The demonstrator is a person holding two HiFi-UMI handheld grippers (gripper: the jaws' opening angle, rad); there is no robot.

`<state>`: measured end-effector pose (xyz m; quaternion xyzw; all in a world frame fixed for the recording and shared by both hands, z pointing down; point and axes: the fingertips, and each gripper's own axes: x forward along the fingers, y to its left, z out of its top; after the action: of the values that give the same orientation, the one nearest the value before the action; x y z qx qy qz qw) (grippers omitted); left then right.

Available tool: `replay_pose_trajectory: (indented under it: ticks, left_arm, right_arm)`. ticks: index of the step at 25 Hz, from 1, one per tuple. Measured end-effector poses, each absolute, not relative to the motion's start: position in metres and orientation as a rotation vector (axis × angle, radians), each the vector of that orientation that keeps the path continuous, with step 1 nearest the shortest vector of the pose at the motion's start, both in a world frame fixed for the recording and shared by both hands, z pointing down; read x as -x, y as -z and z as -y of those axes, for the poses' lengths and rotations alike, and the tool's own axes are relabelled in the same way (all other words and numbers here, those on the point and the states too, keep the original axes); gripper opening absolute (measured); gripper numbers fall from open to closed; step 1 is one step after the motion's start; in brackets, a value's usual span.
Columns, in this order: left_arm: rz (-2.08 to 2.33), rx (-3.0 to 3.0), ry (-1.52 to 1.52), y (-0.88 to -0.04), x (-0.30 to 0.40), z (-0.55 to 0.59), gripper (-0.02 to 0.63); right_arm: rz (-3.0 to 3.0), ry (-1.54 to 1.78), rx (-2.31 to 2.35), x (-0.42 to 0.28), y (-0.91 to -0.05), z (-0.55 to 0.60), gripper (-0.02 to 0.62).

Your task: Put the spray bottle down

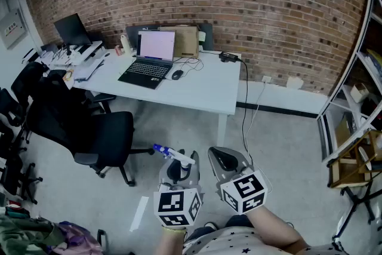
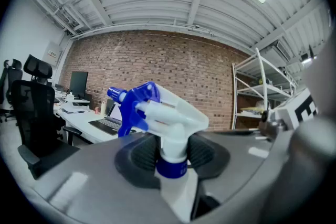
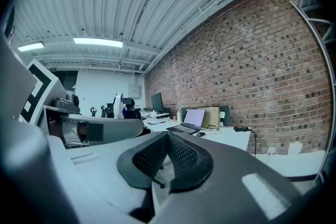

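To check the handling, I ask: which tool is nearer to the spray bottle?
Left. The left tool grips the spray bottle by its neck. The right tool is empty, beside it at the right in the head view, not touching it.

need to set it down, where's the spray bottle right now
The spray bottle is gripped at its neck by the left hand-held gripper, low in the head view's middle, right of the black chair.

Both are held roughly level, side by side: left gripper (image 2: 172, 157) clamps the bottle (image 2: 157, 113) neck; right gripper (image 3: 168, 157) is closed, empty.
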<state>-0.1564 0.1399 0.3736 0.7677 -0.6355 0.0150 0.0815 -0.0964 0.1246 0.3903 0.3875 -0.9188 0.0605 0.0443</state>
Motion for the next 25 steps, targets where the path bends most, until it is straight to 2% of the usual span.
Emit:
replay_pose_trajectory:
  ticks: [14,25]
  left_arm:
    - [1.853,-2.329,-0.022,-0.389,0.162,-0.089,0.127]
    - [1.888,-2.335,-0.031,-0.391,0.144,0.059,0.127]
  right_arm:
    - [2.764,-0.147,-1.232,0.096,-0.405,-0.078,-0.002]
    - [2.793,-0.127,-1.204,0.078,-0.397,0.076,-0.002]
